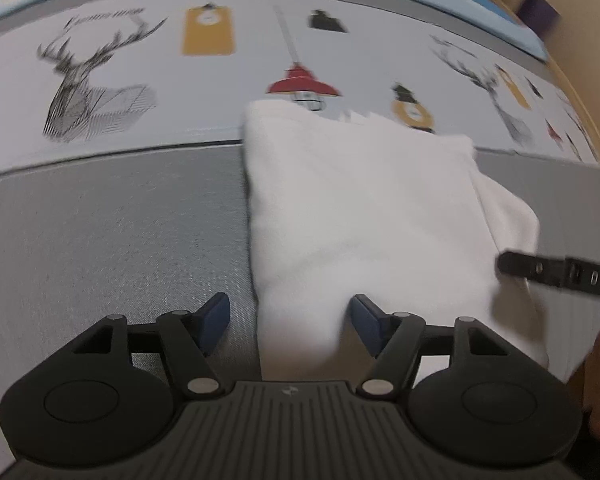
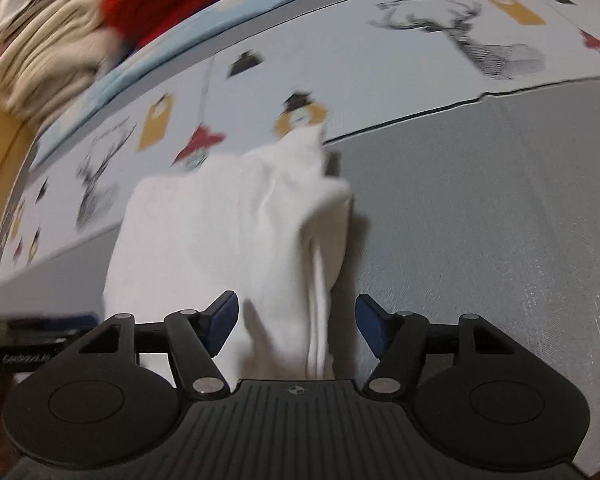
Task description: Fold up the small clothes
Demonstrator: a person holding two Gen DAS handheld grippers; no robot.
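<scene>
A small white garment lies partly folded on the grey tablecloth. My left gripper is open, its blue pads straddling the garment's near left edge. In the right wrist view the same garment has a loose sleeve bunched on its right side. My right gripper is open, its blue pads either side of the garment's near right edge. The right gripper's black finger shows at the garment's right side in the left wrist view. The left gripper's body shows at the left edge of the right wrist view.
The far half of the cloth is a white band printed with deer heads, red lamps and yellow tags. A pile of beige and red clothes lies at the far left of the table. A wooden table edge curves at the left.
</scene>
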